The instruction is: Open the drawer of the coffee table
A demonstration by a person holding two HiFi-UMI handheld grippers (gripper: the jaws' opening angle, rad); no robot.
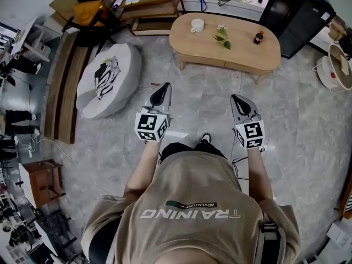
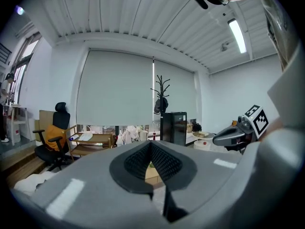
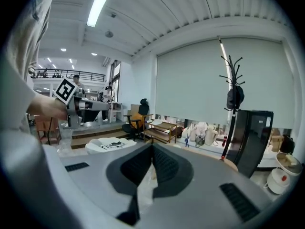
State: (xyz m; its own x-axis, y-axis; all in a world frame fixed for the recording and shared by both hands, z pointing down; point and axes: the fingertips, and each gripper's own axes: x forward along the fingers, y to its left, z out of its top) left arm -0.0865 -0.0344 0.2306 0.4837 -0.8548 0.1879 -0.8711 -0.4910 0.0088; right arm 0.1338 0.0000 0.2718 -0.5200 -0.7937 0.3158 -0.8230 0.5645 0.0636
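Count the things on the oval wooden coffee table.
3, left to right in the head view: a white mug, a green leafy sprig, a small dark red-capped bottle. None looks hidden.

Pale grey marbled floor (image 1: 308,125) all round me. At ten o'clock, a white beanbag (image 1: 110,76) beside a long wooden step (image 1: 59,87). At eleven o'clock, a wooden shelf trolley (image 1: 151,4) and a black office chair (image 2: 53,137). At one o'clock, a tall black cabinet (image 1: 289,15), possibly a fridge. Ahead, grey blinds (image 2: 119,89) pulled down, a coat stand (image 2: 162,87), and a lit strip light (image 2: 237,35) on the ribbed white ceiling (image 2: 143,18).
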